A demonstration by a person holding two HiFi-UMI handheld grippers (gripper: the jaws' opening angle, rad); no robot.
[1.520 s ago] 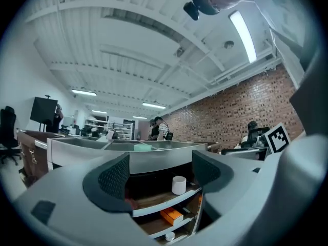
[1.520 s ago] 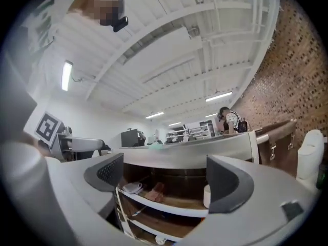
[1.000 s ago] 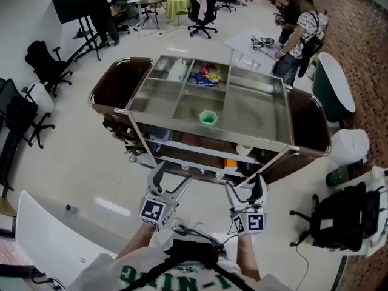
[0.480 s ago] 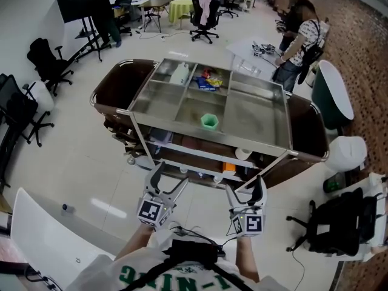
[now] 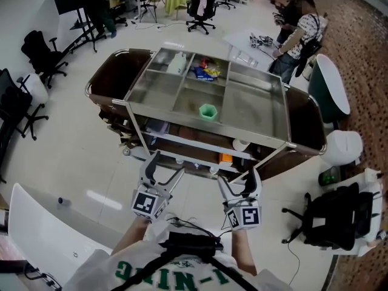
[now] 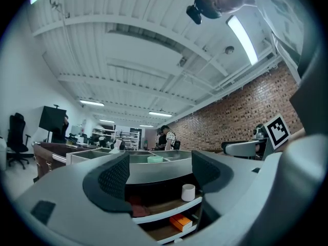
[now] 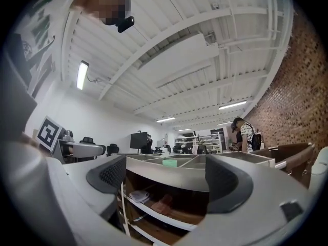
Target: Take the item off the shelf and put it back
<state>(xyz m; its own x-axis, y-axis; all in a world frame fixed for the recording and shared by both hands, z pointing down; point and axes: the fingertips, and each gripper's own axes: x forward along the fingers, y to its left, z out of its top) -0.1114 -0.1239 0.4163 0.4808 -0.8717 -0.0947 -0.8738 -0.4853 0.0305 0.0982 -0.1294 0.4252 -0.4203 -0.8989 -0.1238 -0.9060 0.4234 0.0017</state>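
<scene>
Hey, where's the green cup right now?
In the head view, the green cup stands on the cart's metal top, in the middle section near the front edge, with the snack packets behind it.

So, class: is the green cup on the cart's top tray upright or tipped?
Upright: the cup stands on its base, open mouth facing up.

Dull brushed-steel cart top (image 5: 254, 111), smooth green plastic cup (image 5: 208, 111), rough brick wall (image 6: 230, 119)
</scene>
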